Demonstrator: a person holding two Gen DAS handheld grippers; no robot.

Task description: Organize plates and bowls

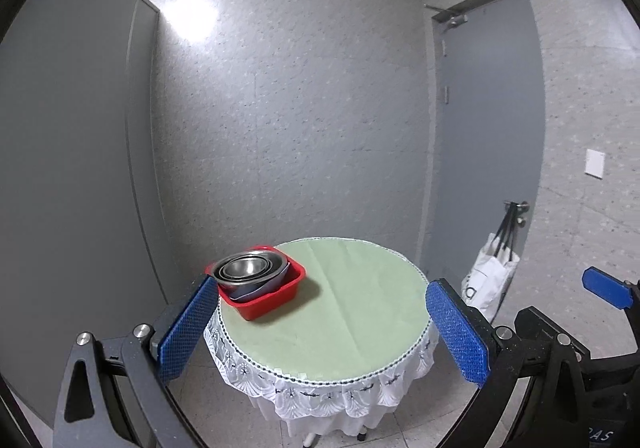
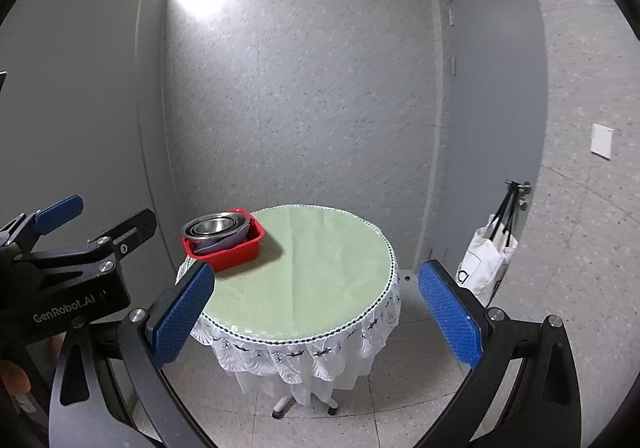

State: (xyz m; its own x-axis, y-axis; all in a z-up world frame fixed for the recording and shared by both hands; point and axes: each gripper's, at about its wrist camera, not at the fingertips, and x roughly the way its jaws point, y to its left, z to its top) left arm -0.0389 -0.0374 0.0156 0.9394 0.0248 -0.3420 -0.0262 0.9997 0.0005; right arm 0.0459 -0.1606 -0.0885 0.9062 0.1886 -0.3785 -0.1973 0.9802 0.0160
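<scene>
A red plastic bin sits at the left edge of a small round table covered with a green cloth. Nested steel bowls rest on grey plates inside the bin. My left gripper is open and held in the air short of the table. My right gripper is open too, also back from the table, with nothing between its blue pads. The left gripper shows at the left of the right wrist view.
White lace trim hangs round the table, which stands on a wheeled base. A grey door is at the right, with a white tote bag hanging from its handle. Grey panels line the left wall.
</scene>
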